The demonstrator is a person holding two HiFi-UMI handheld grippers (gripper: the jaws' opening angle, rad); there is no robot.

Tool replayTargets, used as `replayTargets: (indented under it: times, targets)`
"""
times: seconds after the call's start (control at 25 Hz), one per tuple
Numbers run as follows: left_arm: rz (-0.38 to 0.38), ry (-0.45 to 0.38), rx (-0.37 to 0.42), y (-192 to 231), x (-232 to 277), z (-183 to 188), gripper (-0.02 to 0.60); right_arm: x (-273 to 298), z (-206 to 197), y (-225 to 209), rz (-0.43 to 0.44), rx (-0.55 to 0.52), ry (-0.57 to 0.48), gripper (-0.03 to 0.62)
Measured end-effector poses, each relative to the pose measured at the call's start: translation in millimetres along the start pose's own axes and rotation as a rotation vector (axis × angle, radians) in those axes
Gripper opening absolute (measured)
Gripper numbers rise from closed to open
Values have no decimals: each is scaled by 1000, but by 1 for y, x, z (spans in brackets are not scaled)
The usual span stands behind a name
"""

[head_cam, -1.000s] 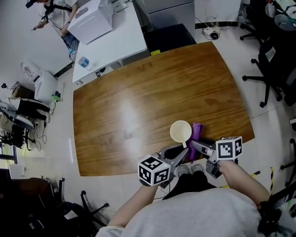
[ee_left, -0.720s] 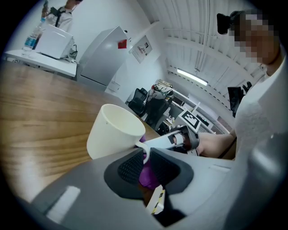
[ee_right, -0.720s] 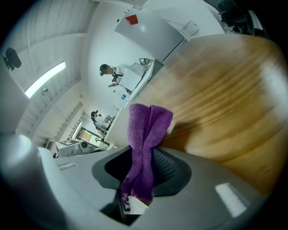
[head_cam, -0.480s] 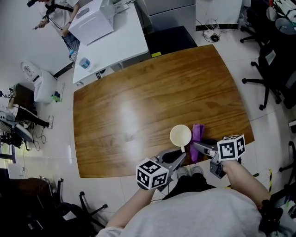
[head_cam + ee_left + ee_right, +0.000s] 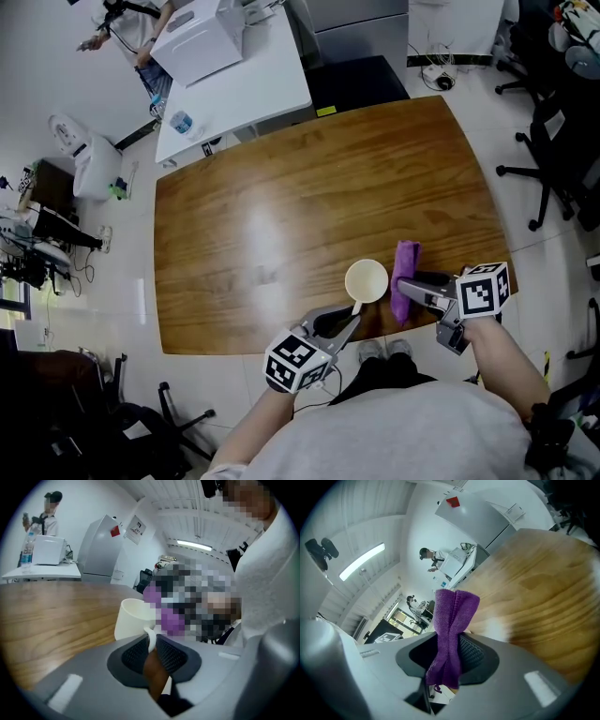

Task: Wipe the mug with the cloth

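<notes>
Near the front edge of the large rounded brown wooden table (image 5: 281, 216), the left gripper (image 5: 354, 314) is clenched on the white ceramic mug (image 5: 366, 280), its jaws pinching the thin handle (image 5: 151, 637) while the mug is upright, mouth facing up. Just beside the mug on its right, the right gripper (image 5: 412, 286) grasps the folded purple terry cloth (image 5: 405, 267), jaws pressed tight on fabric that sticks out past the fingertips.

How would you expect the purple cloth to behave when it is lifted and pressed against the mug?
Probably floppy: the cloth bunches into soft folds where the right gripper pinches it. It seems light, since that small pinch carries the whole bundle. It would likely mould around the mug rather than shove it.
</notes>
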State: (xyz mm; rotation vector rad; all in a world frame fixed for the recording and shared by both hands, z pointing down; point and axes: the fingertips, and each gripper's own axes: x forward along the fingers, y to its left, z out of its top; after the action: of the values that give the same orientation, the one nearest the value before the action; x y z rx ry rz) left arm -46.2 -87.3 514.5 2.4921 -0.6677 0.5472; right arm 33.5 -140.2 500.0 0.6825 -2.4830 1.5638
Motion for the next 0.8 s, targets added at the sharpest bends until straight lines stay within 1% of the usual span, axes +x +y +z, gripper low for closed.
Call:
replayTargets:
  times: [0.12, 0.2, 0.36, 0.6, 0.68, 0.8]
  targets:
    - [42, 1, 23, 5, -5, 0, 43, 5, -2, 4, 25, -5, 21, 129]
    - [51, -5, 27, 7, -6, 0, 43, 10, -4, 4, 34, -4, 37, 129]
    - [18, -11, 2, 8, -5, 0, 46, 19, -10, -7, -1, -20, 77, 129]
    - [7, -18, 3, 11, -4, -1, 46, 31, -27, -33, -69, -49, 177, 129]
    - [6, -20, 4, 12, -4, -1, 46, 33, -30, -37, -77, -61, 201, 129]
    - [0, -18, 4, 11, -4, -1, 46, 30, -32, -36, -64, -70, 227, 129]
